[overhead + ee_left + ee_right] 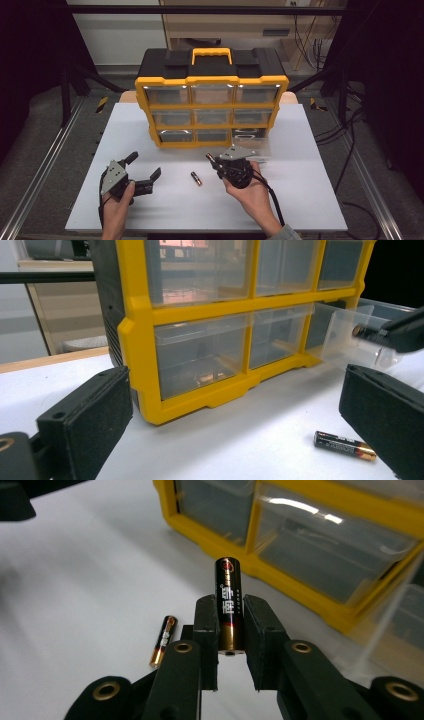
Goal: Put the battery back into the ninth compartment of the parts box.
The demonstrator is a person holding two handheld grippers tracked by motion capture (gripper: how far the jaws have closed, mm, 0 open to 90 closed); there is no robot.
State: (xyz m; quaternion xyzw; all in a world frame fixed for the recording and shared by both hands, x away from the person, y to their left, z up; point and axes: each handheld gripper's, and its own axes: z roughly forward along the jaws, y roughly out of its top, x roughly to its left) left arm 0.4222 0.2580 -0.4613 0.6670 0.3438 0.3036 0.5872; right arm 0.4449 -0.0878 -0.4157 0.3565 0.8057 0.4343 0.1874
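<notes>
— Battery (pixel 229 605): where is it seen?
— It is clamped upright in the closed right gripper (pixel 231 625), just before the yellow organizer (pixel 211 107), near the pulled-out drawer (pixel 250 145).
— And the left gripper (pixel 145 167)?
— It is held wide open, empty, left of a second battery (pixel 196 178).
</notes>
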